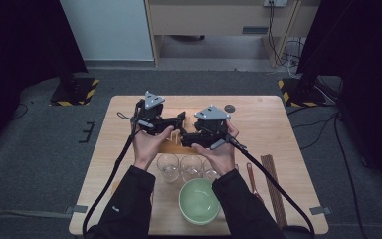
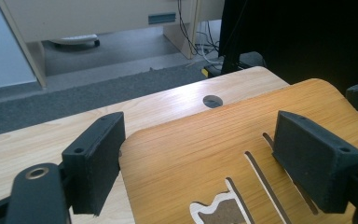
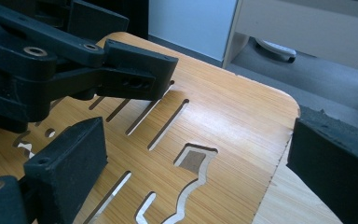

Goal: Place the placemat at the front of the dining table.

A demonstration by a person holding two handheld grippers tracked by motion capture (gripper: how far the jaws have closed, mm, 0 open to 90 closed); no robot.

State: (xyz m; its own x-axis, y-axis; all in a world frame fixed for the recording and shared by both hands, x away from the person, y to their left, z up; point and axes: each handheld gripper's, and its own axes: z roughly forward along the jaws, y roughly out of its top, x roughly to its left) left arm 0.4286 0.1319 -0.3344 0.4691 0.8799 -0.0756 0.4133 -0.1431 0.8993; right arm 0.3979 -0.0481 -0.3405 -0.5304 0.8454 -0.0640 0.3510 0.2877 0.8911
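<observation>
Looking down from the high view, two hands meet at mid-frame over a pale wooden table. The left gripper and right gripper point inward at a slotted bamboo board between them. Three clear glasses and a green bowl sit lower, chopsticks at lower right.

In the left gripper view, the left gripper has its jaws spread; the board lies between them, its rounded end toward upper right, pads apparently not pressing.

In the right gripper view, the right gripper is wide open astride the board's edge, the left gripper opposite at upper left.
</observation>
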